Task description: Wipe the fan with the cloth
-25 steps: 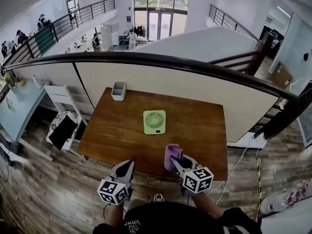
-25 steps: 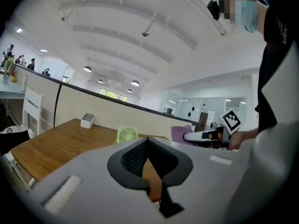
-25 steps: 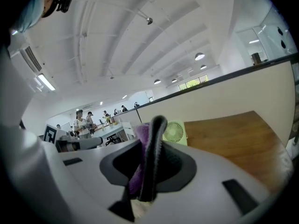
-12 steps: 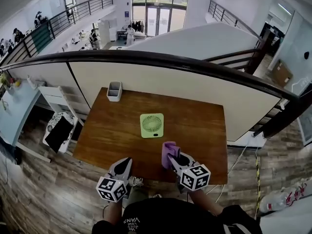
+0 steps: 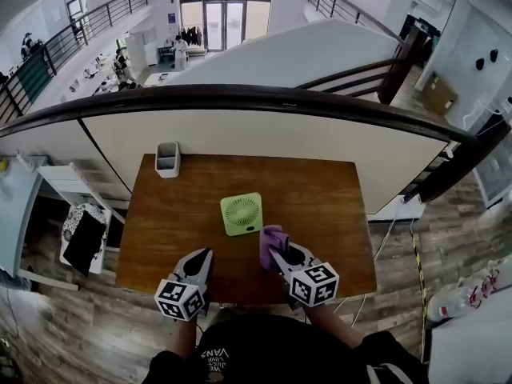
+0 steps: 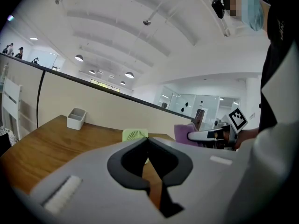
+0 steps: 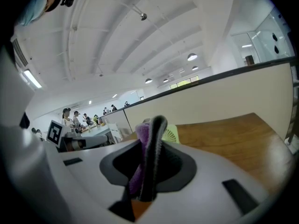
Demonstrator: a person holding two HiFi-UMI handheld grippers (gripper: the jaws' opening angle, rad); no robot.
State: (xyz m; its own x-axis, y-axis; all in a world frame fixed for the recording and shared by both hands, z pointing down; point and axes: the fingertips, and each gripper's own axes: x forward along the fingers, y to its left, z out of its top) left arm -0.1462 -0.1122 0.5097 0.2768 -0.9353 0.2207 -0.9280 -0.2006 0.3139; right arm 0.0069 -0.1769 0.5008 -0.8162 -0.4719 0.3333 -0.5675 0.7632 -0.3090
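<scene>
Purple cloth (image 5: pixel 271 238) pinched between right gripper (image 5: pixel 277 254) jaws, near the fan (image 5: pixel 241 213)

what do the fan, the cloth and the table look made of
The fan looks like light green moulded plastic, matte, with a slotted round grille. The cloth is soft purple fabric, possibly microfibre; it bunches in folds. The table looks like brown wood or wood-look veneer, with grain streaks and a slight sheen.
</scene>
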